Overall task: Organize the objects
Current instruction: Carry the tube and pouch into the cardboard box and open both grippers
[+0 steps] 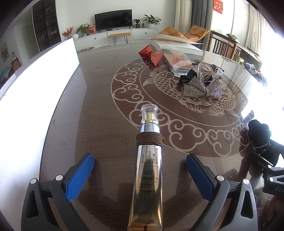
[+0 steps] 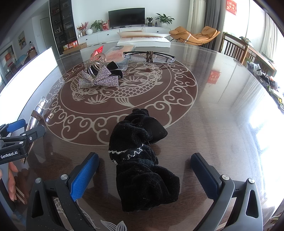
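Tube (image 1: pixel 148 170) lies between the wide left tool (image 1: pixel 140 176); scrunchie (image 2: pixel 142 160) lies inside the wide right tool (image 2: pixel 144 177), both lined up for grasping.

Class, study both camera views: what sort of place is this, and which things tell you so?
Most likely a home living room: a television on a long white cabinet, potted plants, and an orange lounge chair beyond the table.

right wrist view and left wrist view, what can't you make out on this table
- Eye cream tube: its crimped end is cut off by the bottom edge in the left wrist view.
- Black scrunchie: only a dark, backlit lump in the left wrist view.
- Glasses: far off in the right wrist view; whatever is wrapped around the middle is too small to identify.
- White board: overexposed, surface unreadable.
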A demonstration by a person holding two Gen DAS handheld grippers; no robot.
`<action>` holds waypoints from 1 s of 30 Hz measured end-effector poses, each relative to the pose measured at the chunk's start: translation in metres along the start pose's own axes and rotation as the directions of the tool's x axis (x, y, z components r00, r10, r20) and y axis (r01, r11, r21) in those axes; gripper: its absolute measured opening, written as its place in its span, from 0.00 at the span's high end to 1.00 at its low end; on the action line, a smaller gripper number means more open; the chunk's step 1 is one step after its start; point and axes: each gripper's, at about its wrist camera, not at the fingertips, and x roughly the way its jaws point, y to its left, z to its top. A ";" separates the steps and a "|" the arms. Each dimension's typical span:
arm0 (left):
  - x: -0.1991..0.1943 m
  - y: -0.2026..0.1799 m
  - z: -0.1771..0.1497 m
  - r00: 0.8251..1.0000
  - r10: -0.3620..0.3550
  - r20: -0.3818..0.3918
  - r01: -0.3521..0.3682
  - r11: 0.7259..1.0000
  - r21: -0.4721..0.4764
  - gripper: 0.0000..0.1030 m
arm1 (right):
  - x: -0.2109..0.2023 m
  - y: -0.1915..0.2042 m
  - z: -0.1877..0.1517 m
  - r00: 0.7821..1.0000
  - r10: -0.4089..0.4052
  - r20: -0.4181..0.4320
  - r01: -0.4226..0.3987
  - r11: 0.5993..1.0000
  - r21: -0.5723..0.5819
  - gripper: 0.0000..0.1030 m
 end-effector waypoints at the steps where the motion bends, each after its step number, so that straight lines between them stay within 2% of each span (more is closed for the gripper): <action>1: 0.000 0.000 0.000 1.000 0.000 -0.001 0.000 1.000 0.003 0.00 | 0.000 0.000 0.000 1.000 0.000 0.000 0.000 1.000 0.000 0.00; 3: 0.001 -0.001 0.002 1.000 -0.019 -0.012 0.019 1.000 0.024 0.00 | 0.000 0.000 0.000 1.000 0.000 -0.001 0.000 1.000 0.000 0.00; 4: 0.000 -0.003 0.002 1.000 -0.028 -0.005 0.029 0.999 0.040 0.07 | 0.000 0.000 0.000 1.000 0.000 -0.002 0.000 1.000 -0.001 0.00; 5: -0.004 -0.006 0.002 0.999 -0.042 0.018 0.041 0.997 0.061 0.29 | 0.001 0.001 0.000 1.000 0.001 -0.003 -0.001 1.000 -0.001 0.00; 6: -0.008 -0.010 0.001 0.998 -0.057 0.038 0.054 0.995 0.085 0.41 | 0.001 0.001 0.000 1.000 0.002 -0.007 -0.002 1.000 -0.003 0.00; 8: -0.011 -0.017 0.001 0.996 -0.068 0.052 0.062 0.993 0.100 0.74 | 0.001 0.001 0.002 0.999 0.000 -0.039 0.000 1.000 0.000 0.00; 9: -0.012 -0.019 0.001 0.996 -0.072 0.054 0.066 0.993 0.099 0.76 | 0.002 0.001 0.005 0.998 0.001 -0.061 -0.001 1.000 0.012 0.01; 10: -0.012 -0.021 0.000 0.996 -0.070 0.059 0.064 0.993 0.094 0.76 | 0.001 0.001 0.007 0.997 0.016 -0.069 -0.014 1.000 0.019 0.08; 11: -0.012 -0.022 0.000 0.995 -0.081 0.059 0.075 0.993 0.086 0.76 | 0.000 0.004 0.011 0.998 0.021 -0.065 -0.020 1.000 0.004 0.31; 12: -0.014 -0.022 -0.001 0.993 -0.100 0.060 0.096 0.993 0.075 0.76 | -0.002 0.009 0.014 0.998 0.005 -0.061 -0.007 0.999 -0.032 0.45; 13: -0.015 -0.021 -0.003 0.991 -0.119 0.061 0.116 0.991 0.064 0.76 | -0.002 0.013 0.018 0.998 0.023 -0.062 -0.026 0.998 -0.051 0.63; 16: -0.026 -0.021 -0.011 0.983 -0.170 0.066 0.167 0.985 0.053 0.76 | -0.008 0.014 0.020 0.996 0.051 -0.067 -0.054 0.998 -0.044 0.63; 20: -0.059 -0.012 -0.024 0.965 -0.237 0.109 0.235 0.971 0.032 0.76 | -0.030 0.003 0.013 0.989 0.139 -0.044 -0.136 0.989 0.065 0.63; 24: -0.098 -0.001 -0.032 0.942 -0.290 0.171 0.289 0.957 0.031 0.76 | -0.053 0.006 0.011 0.979 0.204 -0.012 -0.201 0.973 0.116 0.63; 30: -0.154 0.025 -0.032 0.898 -0.333 0.287 0.345 0.938 0.009 0.76 | -0.085 0.027 0.023 0.962 0.268 0.045 -0.272 0.957 0.106 0.63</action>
